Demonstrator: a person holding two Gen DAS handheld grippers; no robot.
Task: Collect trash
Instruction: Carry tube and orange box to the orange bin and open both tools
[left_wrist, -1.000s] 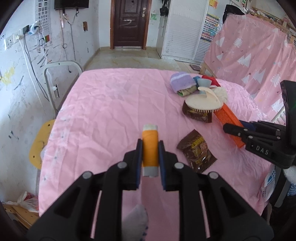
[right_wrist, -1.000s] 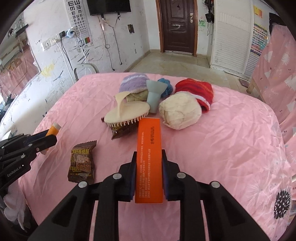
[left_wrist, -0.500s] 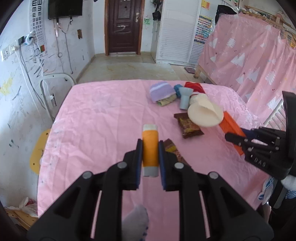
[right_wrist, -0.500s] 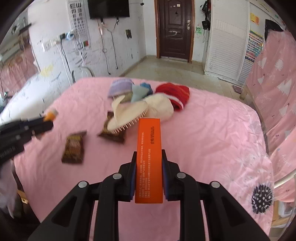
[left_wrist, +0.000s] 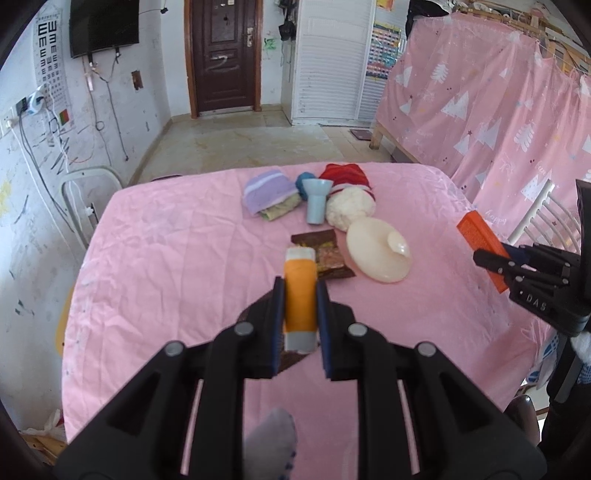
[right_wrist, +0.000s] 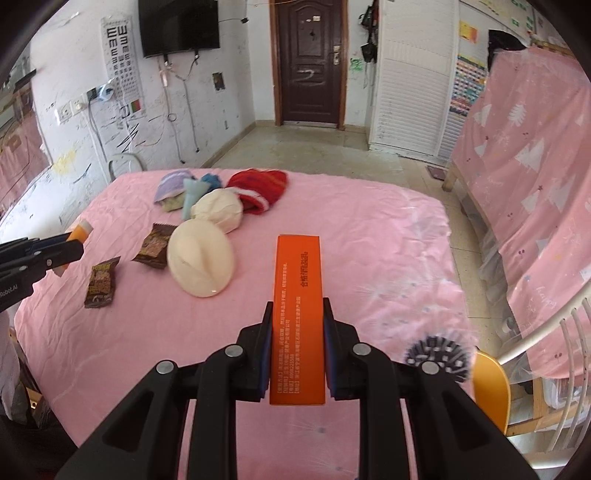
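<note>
Left wrist view: left gripper (left_wrist: 300, 295) clamped on an orange tube (left_wrist: 300, 295) with white ends, held off the pink table (left_wrist: 166, 266). One wrapper (left_wrist: 324, 254) sits just beyond the tube tip, touching a cream brush (left_wrist: 378, 254); a dark bit shows under the jaws, probably another wrapper. Hats (left_wrist: 269, 190) and a blue cup (left_wrist: 317, 201) at the far side, not trash by my read. Right gripper (left_wrist: 498, 264) visible at the right edge, gripping an orange box (left_wrist: 476, 230). Right wrist view: right gripper (right_wrist: 297, 332) closed on the box (right_wrist: 298, 295), box upright along the fingers, clear of the table. Two wrappers on the table: one (right_wrist: 101, 282) near the left gripper (right_wrist: 55, 254), one (right_wrist: 155, 245) touching the brush (right_wrist: 201, 264). Progress: two pieces picked up, none dropped off yet; no bin in view. Left to do: bin both, then both wrappers.
</note>
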